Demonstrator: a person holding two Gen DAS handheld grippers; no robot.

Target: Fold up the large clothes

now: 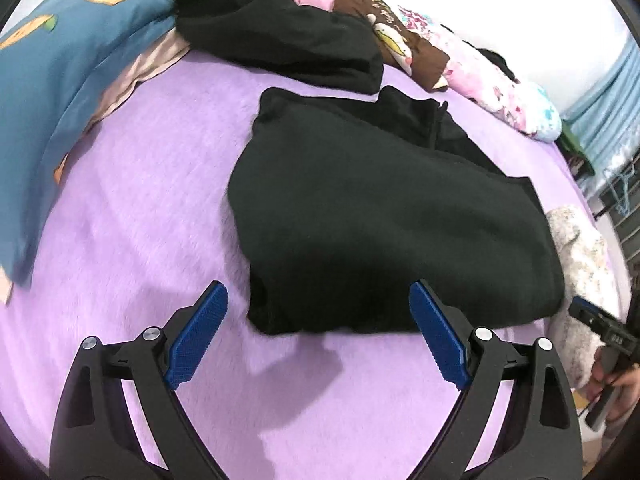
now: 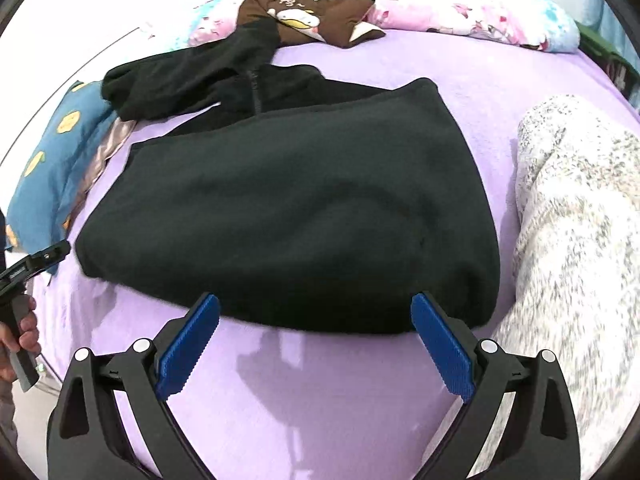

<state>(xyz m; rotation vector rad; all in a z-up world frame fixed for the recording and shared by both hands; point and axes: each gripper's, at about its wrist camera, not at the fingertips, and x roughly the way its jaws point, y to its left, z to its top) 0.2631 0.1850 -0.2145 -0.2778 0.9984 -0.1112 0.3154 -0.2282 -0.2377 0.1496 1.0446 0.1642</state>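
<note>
A black fleece garment (image 1: 372, 216) lies folded on the purple bedspread (image 1: 140, 208), its zip collar at the far end. My left gripper (image 1: 318, 308) hovers over its near edge, open, with nothing between the blue pads (image 1: 198, 336). In the right wrist view the same black garment (image 2: 296, 208) fills the middle. My right gripper (image 2: 316, 316) stands open above its near hem, jaws wide and empty. A second black garment (image 1: 276, 28) lies bunched behind the first.
A blue pillow (image 1: 60, 80) lies at the left. A pink printed bolster (image 1: 500, 88) and a brown cushion (image 1: 396, 40) line the far edge. A speckled white garment (image 2: 568, 248) lies at the right. A hand (image 2: 24, 328) grips the other gripper's handle at the left edge.
</note>
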